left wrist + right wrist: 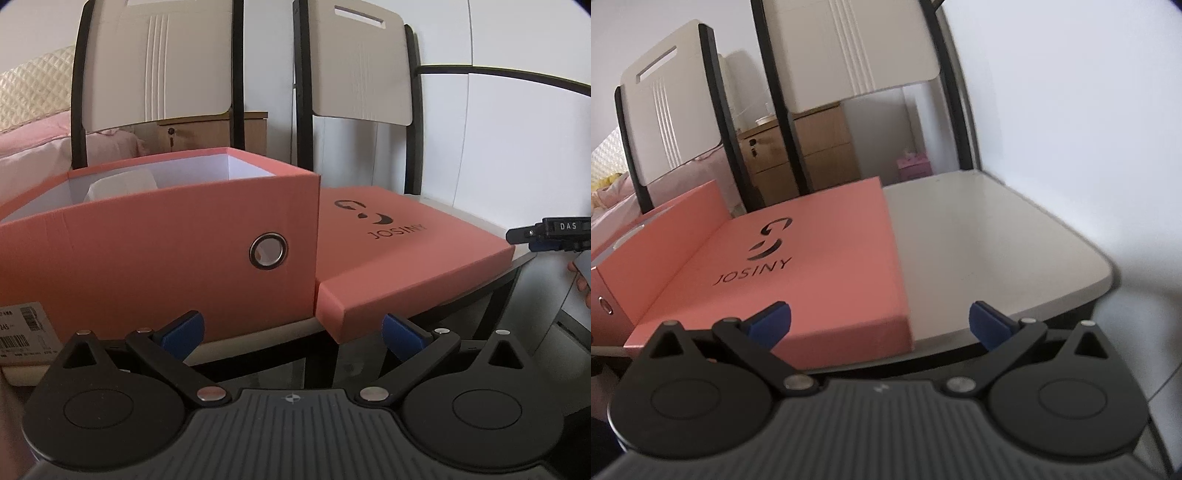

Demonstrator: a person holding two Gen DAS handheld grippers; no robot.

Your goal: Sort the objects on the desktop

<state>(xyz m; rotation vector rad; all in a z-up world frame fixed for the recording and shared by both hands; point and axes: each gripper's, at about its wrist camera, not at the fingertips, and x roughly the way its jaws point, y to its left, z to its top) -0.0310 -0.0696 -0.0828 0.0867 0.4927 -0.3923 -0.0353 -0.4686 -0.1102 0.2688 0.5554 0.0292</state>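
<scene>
The left tool (291,332) hangs off the near edge of the surface (255,334), its blue pads spread wide with nothing between them. Straight ahead of it, at that near edge, stands the open pink box (166,254). The box's short end wall, with a metal-ringed hole, faces the tool, and its long axis runs away toward the far edge. Something white (122,186) sits inside; what it is cannot be told.

Just beside the box on the right, touching its side wall, lies the pink lid (402,258), flat, top up, printed with a logo and "JOSINY". Its near corner juts past the near edge of the surface, ahead of the left tool's right pad. Its long axis also runs from near to far.

The right tool (880,325) is likewise spread wide and holds nothing, hovering at the near edge of the surface (997,251). The lid (812,258) lies ahead and to its left, with the lid's near right corner between the pads. Beyond the far edge stand two white chair backs (846,48).
</scene>
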